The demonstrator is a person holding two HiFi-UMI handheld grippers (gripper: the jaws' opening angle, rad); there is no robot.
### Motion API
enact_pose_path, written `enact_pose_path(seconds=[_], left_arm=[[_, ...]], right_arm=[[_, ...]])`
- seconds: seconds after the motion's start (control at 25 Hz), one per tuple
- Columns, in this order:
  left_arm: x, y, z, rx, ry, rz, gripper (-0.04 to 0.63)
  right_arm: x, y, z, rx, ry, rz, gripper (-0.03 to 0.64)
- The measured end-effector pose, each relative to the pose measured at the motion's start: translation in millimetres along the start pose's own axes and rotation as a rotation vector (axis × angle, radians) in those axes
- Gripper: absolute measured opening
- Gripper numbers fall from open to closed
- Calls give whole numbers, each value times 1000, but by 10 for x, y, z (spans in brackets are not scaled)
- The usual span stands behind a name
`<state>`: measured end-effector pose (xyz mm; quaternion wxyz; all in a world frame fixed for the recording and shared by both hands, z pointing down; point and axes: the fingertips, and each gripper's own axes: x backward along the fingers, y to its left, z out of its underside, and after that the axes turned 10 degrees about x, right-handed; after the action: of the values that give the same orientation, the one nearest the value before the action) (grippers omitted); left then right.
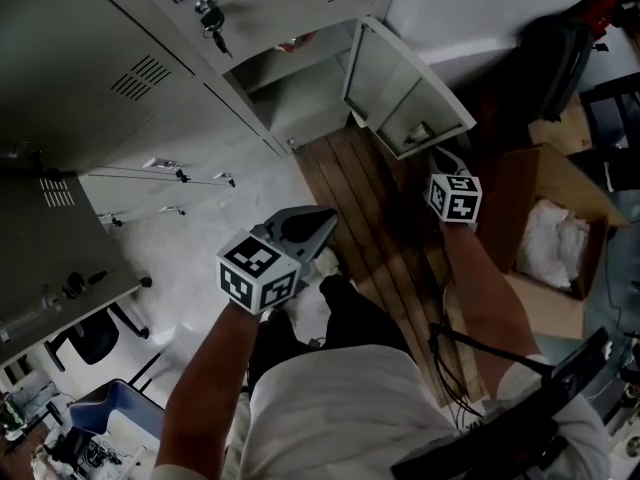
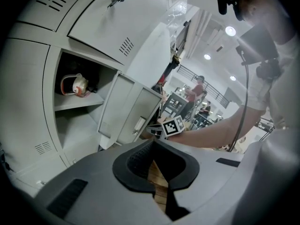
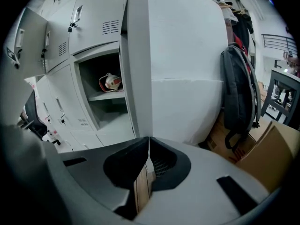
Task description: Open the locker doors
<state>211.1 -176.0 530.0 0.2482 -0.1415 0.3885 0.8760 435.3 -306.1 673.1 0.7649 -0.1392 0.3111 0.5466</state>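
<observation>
On locker door [image 3: 138, 55], right gripper [image 3: 149, 140]

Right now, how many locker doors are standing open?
2. One open door stands beside the right gripper; a second open door juts out at the head view's left edge. Others may be out of view.

White shirt [image 1: 340, 408], dark trousers [image 1: 350, 313], grey grippers [image 1: 325, 226] bearing black-and-white marker cubes [image 1: 258, 271].

The red-and-white thing [image 3: 110, 82] on the locker shelf [image 3: 110, 97] is too small to identify.
</observation>
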Motion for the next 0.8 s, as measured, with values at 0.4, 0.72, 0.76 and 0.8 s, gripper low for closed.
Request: enact_pose_path(seconds=[0.4,0.72,0.76,0.8], left_arm=[[167,100,30,21,-25,-14,11],[371,196,71,43,-61,-36,11],[391,200,84,47,-66,-37,11],[412,201,98,51,-72,-38,11]], right_arm=[[-11,-34,33,-3,27,31,21],[93,243,176,-18,58,12,21],[109,353,173,-14,58,-8,21],[128,481,154,-9,53,-31,21]])
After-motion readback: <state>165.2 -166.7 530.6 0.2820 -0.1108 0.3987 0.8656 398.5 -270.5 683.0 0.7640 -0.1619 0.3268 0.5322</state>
